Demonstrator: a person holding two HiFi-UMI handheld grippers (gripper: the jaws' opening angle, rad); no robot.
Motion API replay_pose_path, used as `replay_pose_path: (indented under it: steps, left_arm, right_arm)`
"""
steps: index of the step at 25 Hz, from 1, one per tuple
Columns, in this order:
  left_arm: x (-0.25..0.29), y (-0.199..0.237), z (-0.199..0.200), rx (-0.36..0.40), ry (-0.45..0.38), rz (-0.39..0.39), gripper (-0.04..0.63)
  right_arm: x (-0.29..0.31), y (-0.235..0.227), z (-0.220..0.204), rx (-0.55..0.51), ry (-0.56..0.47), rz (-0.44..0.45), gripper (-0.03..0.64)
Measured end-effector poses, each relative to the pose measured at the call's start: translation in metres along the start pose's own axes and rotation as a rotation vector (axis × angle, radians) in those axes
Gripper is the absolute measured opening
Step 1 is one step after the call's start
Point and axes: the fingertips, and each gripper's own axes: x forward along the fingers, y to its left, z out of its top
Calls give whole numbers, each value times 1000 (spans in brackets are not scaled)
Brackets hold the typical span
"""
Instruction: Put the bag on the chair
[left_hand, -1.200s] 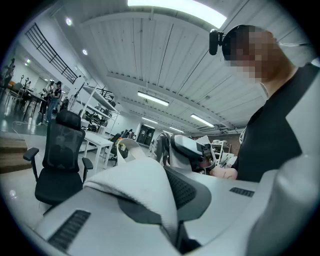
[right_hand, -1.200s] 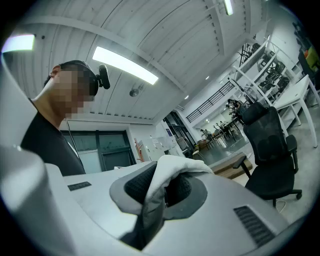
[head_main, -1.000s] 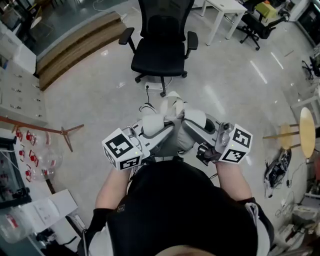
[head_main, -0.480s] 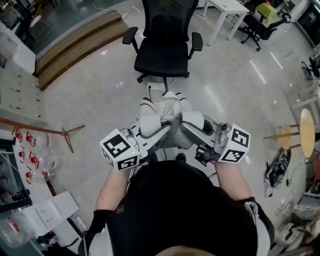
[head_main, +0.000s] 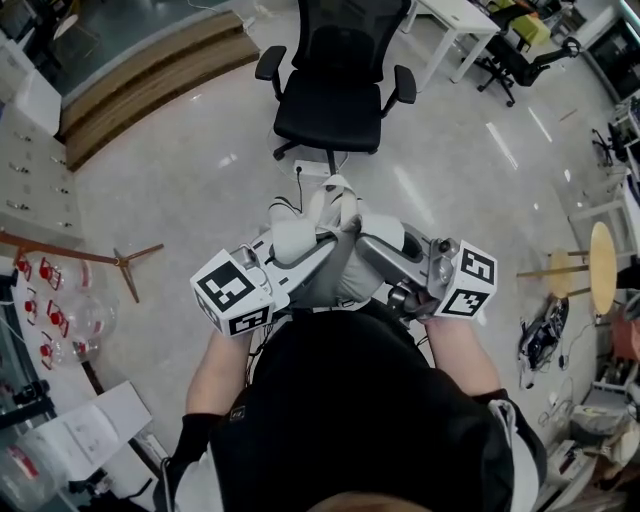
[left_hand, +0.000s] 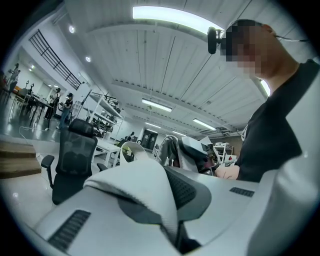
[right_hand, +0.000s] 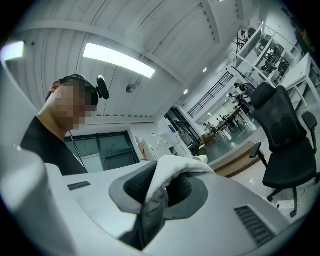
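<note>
A white and grey bag (head_main: 327, 272) hangs between my two grippers in front of the person's body. Its white straps (head_main: 338, 197) stick up above the jaws. My left gripper (head_main: 322, 232) is shut on a white strap (left_hand: 135, 182), which folds over the pad. My right gripper (head_main: 362, 238) pinches another white strap (right_hand: 172, 172) between its dark pads. The two grippers' tips nearly meet. The black office chair (head_main: 335, 85) stands on the floor ahead, apart from the bag, its seat bare. It also shows in the left gripper view as the chair (left_hand: 72, 157) and in the right gripper view as the chair (right_hand: 285, 135).
A white table (head_main: 455, 25) and a second office chair (head_main: 520, 60) stand at the far right. A wooden step (head_main: 150, 70) runs at the far left. A round wooden stool (head_main: 600, 265) is on the right, and a wooden stand (head_main: 125, 265) and shelves are on the left.
Both grippers have carried the bag forward toward the black chair, keeping hold of the straps. The view has shifted slightly with the person's step.
</note>
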Motion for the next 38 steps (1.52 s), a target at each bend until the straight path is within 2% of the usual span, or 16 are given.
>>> replay_pose_path:
  steps: [5, 12, 20, 23, 29, 34, 38]
  left_arm:
    - [-21, 15, 2, 6, 5, 36, 25]
    - [-39, 41, 11, -5, -10, 92, 25]
    - [-44, 91, 14, -61, -30, 160, 26]
    - [-42, 117, 16, -85, -28, 180, 25]
    - [-27, 201, 21, -160, -19, 231, 25]
    - [-7, 268, 31, -177, -5, 275, 25]
    - [11, 299, 46, -168, -5, 276, 25]
  right_arm:
    - [23, -2, -6, 52, 7, 24, 61]
    - [51, -10, -4, 61, 37, 87, 61]
    - [89, -53, 9, 71, 86, 142, 61]
    - [104, -78, 17, 86, 97, 157, 61]
    - [143, -154, 38, 164, 147, 177, 61]
    - [168, -216, 61, 196, 168, 202, 61]
    - [174, -244, 84, 189, 164, 223, 61]
